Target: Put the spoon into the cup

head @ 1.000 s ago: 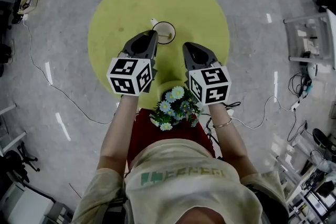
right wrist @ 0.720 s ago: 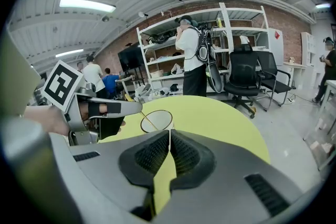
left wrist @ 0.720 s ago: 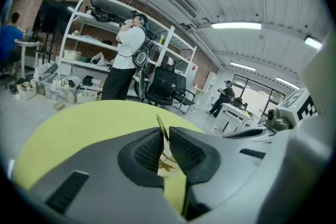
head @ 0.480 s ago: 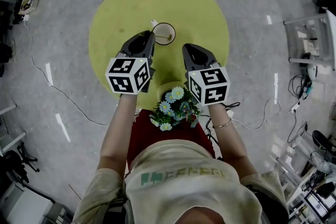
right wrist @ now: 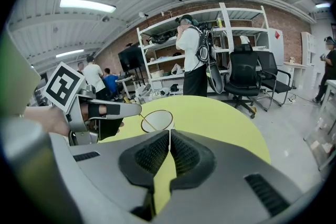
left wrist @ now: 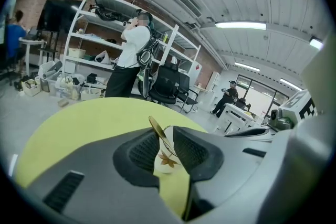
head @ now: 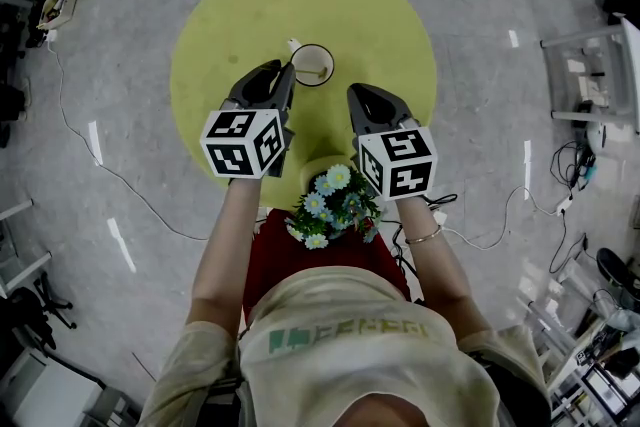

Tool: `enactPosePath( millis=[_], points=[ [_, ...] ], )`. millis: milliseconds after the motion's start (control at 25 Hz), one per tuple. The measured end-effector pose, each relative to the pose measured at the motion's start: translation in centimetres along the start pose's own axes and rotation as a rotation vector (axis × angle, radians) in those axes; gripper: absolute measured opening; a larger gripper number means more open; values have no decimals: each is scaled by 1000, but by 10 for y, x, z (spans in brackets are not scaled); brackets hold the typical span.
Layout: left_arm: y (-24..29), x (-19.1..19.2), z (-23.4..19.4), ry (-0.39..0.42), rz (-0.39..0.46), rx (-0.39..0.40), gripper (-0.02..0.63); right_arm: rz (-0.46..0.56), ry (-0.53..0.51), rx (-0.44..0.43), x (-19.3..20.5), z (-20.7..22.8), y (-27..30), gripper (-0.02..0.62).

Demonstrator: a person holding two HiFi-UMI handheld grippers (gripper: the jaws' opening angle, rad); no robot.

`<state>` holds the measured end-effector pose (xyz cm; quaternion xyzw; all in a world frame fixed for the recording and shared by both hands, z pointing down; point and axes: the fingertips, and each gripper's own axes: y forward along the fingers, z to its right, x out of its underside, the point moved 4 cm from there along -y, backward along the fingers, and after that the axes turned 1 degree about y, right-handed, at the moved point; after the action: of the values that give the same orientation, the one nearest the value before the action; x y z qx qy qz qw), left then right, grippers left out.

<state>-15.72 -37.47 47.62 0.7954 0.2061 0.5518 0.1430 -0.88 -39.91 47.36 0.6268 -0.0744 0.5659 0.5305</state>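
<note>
A white cup (head: 313,64) with a dark rim stands near the middle of the round yellow table (head: 380,15). A thin gold spoon (right wrist: 148,123) leans inside it, its upper end (left wrist: 156,126) tilted toward my left gripper. The left gripper (head: 282,73) hovers just left of the cup, jaws a little apart; through the gap I see the cup (left wrist: 168,157) with its flower print. From the right gripper view, the left gripper's tip (right wrist: 137,109) sits right by the spoon's upper end. My right gripper (head: 358,93) is shut and empty, below and right of the cup (right wrist: 157,120).
A bunch of blue and white flowers (head: 335,200) on a red base sits at the near table edge between my arms. Cables (head: 100,165) trail over the grey floor. Beyond the table are shelves (right wrist: 231,39), office chairs (right wrist: 247,78) and a standing person (left wrist: 128,60).
My left gripper has drawn back slightly from the cup toward the lower left. The spoon stays in the cup. The right gripper has hardly moved.
</note>
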Motion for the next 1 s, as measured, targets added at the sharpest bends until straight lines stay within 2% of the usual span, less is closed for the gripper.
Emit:
enactPosePath(
  millis=[200, 1000],
  points=[
    [-4, 3, -4, -19, -3, -17, 103, -1, -2, 3, 1, -1, -2, 37],
    [-35, 18, -8, -43, -16, -23, 110, 12, -9, 31, 2, -10, -15, 37]
  ],
)
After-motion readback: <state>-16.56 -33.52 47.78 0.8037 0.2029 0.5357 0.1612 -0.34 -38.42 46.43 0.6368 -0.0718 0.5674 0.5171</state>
